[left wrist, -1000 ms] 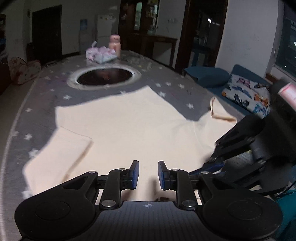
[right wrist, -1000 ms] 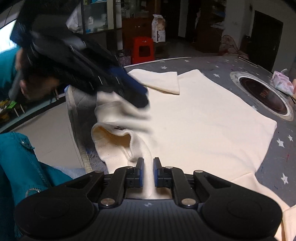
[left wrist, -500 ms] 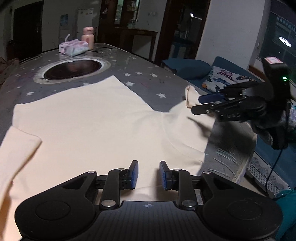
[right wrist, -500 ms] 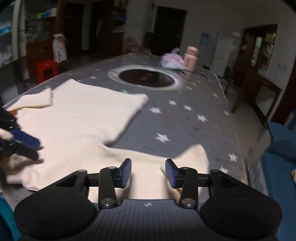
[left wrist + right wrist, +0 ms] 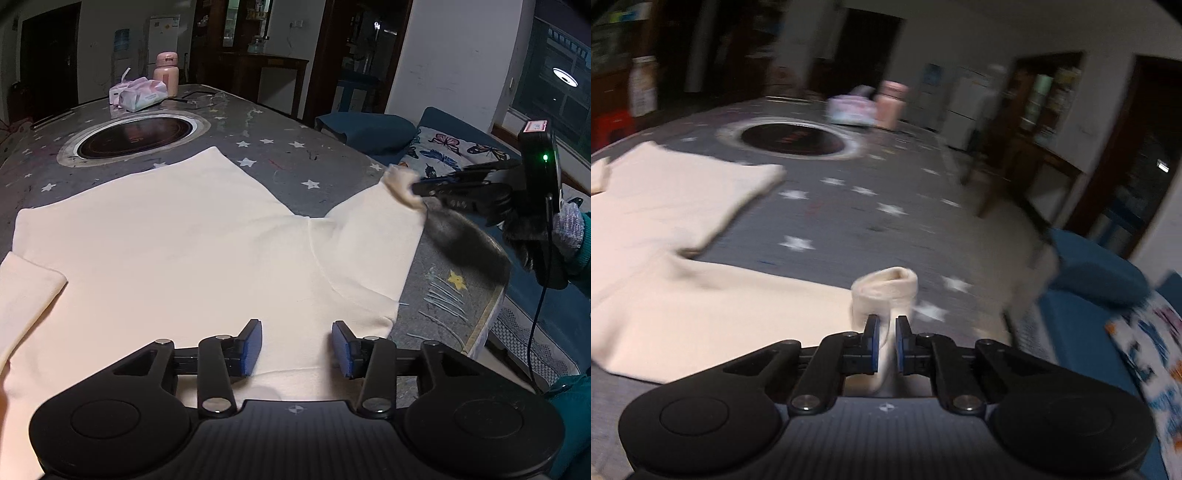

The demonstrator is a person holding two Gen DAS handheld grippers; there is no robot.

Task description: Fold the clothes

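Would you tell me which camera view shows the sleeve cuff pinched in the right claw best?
The right wrist view: the sleeve cuff sits close up, standing rolled between the right claw, which is shut on it. The left wrist view shows the same cuff only small, at the claw's tip near the table's edge.

Cream garment [image 5: 177, 236] — soft matt knit cloth, faintly fuzzy, its sleeve cuff [image 5: 886, 291] thick and rolled. The tabletop [image 5: 288, 155] wears a grey star-printed cover with a slight sheen. Set into it, a glossy dark glass cooktop [image 5: 135, 134] ringed in dull metal. Gripper bodies are matt black plastic, ribbed on top — blue rubbery pads [image 5: 251, 347], shiny metal rivets. Crinkly plastic tissue pack [image 5: 142, 94].
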